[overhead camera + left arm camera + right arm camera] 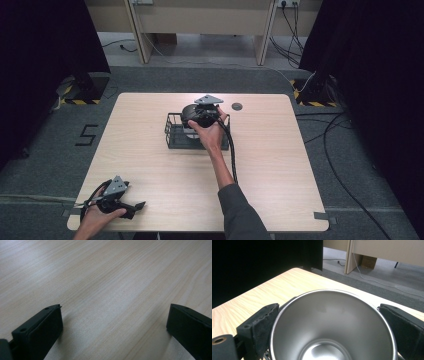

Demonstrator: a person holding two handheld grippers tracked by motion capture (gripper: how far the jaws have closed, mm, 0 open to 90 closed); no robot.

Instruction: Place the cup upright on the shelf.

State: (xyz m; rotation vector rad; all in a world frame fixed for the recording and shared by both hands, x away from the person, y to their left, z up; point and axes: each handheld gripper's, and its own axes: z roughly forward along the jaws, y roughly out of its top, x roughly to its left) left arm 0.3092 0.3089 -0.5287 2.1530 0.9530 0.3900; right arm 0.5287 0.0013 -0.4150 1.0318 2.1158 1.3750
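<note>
I see a pale wood table (150, 165) on grey carpet, black curtains at both sides; my right tongs (329, 322) reach forward over the wire basket (172, 131), 2 jaws clenched against the steel cup (332, 325) between them; my left tongs (113, 325) rest released, jaws apart, low on bare wood.

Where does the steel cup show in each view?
High view: the steel cup sits upper centre, in the wire basket, mostly hidden by the right hand-held gripper.
Left gripper view: not in it.
Right gripper view: lower centre, between the jaws.
Shared landmark: the wooden table.
</note>
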